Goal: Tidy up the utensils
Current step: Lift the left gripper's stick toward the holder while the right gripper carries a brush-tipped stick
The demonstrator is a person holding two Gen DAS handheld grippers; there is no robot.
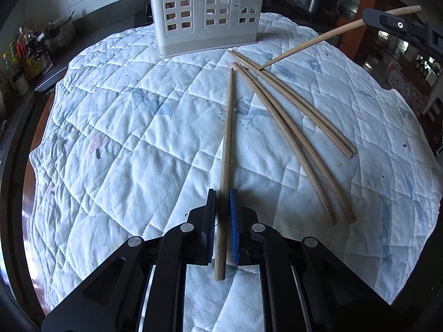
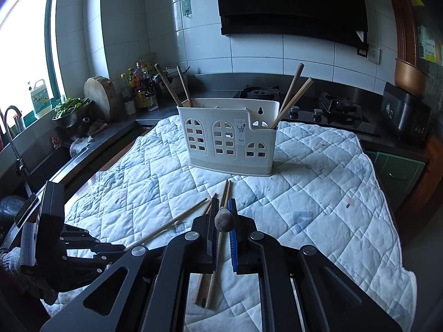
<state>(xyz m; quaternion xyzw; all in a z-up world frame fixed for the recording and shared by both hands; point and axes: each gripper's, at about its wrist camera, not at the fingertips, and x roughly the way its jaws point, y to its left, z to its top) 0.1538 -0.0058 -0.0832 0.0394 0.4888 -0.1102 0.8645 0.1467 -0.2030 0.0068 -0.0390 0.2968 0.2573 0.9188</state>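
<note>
Chopstick (image 1: 227, 138) lies on quilted cloth (image 1: 124, 138) over the desk, my left tongs (image 1: 222, 193) clamped on its near end. Four loose chopsticks (image 1: 290, 127) beside it. My right tongs (image 2: 223, 203) hold another chopstick (image 1: 332, 31) aloft. White utensil holder (image 1: 205, 13) behind.

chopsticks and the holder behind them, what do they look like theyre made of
Chopsticks: probably wood or bamboo, matte tan with fine lengthwise grain. Holder: looks like molded plastic, smooth cream-white, with clean window-shaped cutouts and thin even walls.
</note>
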